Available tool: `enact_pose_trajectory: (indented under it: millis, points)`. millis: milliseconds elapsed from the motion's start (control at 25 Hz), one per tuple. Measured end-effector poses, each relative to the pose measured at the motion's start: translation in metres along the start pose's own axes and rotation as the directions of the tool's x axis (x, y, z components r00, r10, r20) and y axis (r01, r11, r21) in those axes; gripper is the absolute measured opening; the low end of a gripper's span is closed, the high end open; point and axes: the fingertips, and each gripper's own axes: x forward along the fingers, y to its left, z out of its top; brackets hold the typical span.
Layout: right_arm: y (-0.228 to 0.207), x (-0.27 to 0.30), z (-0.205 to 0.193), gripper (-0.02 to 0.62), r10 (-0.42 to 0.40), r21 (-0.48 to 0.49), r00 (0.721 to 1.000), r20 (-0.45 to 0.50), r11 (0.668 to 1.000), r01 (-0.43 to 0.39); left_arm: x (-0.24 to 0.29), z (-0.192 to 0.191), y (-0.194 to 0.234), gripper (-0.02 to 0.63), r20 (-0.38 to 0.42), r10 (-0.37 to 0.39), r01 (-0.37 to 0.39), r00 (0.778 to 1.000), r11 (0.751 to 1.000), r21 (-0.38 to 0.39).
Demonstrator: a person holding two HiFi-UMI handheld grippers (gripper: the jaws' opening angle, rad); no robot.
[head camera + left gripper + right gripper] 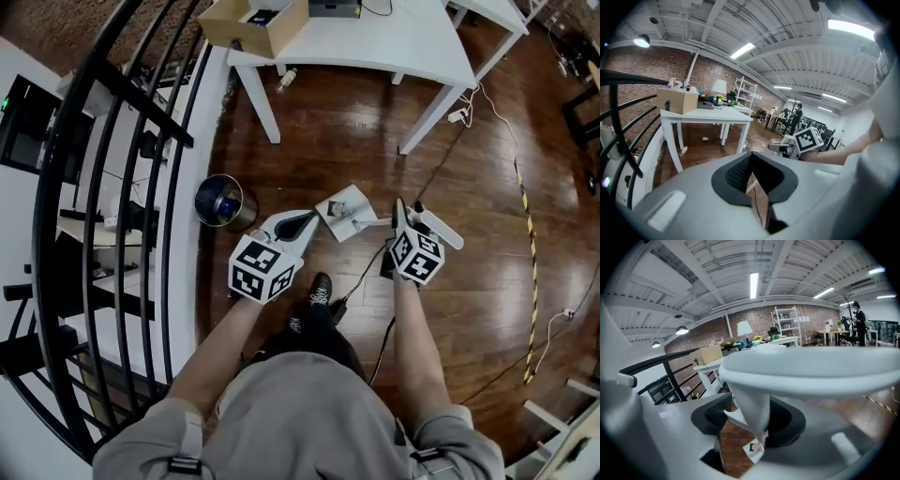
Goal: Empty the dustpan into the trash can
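Right gripper (751, 420) tilted down, clamping dustpan (345, 212) (by handle).

Loft-style open office: brick wall (637, 70), white desks (705, 116), shelving (746, 93), strip lights (743, 50).

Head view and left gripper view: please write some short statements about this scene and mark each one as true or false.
1. The trash can stands upright on the wooden floor. True.
2. The dustpan lies on the white table. False: it is out over the floor, in front of the person.
3. The left gripper is shut, with nothing between its pads. True.
4. The cardboard box stands on the floor beside the trash can. False: it sits on a corner of the table.
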Motion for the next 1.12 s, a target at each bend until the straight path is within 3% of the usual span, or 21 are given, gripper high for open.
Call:
enact_pose_trajectory:
  millis: [200, 400, 480, 600, 760, 960, 1120]
  points:
    - [0.032, -0.004, 0.052, 0.202, 0.121, -0.064, 0.989, 0.08, 0.991, -0.116, -0.013, 0.009, 0.016, 0.005, 0.027, 0.061, -0.061, 0.998, 0.998, -0.027]
    - [0.094, -0.025, 0.11, 0.203, 0.294, -0.13, 0.944, 0.147, 0.952, -0.276, -0.042, 0.017, 0.032, 0.005, 0.058, 0.133, -0.132, 0.989, 0.991, -0.031]
    - [0.131, -0.036, 0.138, 0.204, 0.384, -0.17, 0.908, 0.166, 0.919, -0.357, -0.059, 0.019, 0.043, 0.005, 0.071, 0.182, -0.18, 0.981, 0.983, -0.035]
    - [0.193, -0.055, 0.185, 0.204, 0.516, -0.234, 0.832, 0.202, 0.851, -0.471, -0.091, 0.022, 0.069, 0.005, 0.085, 0.279, -0.275, 0.957, 0.96, -0.054]
    - [0.264, -0.08, 0.228, 0.204, 0.637, -0.288, 0.736, 0.23, 0.767, -0.574, -0.137, 0.025, 0.094, 0.005, 0.117, 0.377, -0.367, 0.919, 0.925, -0.092]
    - [0.35, -0.097, 0.261, 0.204, 0.732, -0.342, 0.637, 0.242, 0.679, -0.65, -0.186, 0.031, 0.127, 0.005, 0.147, 0.448, -0.436, 0.882, 0.894, -0.106]
    - [0.411, -0.098, 0.274, 0.204, 0.765, -0.371, 0.588, 0.262, 0.642, -0.67, -0.219, 0.038, 0.157, 0.005, 0.172, 0.477, -0.464, 0.862, 0.879, -0.113]
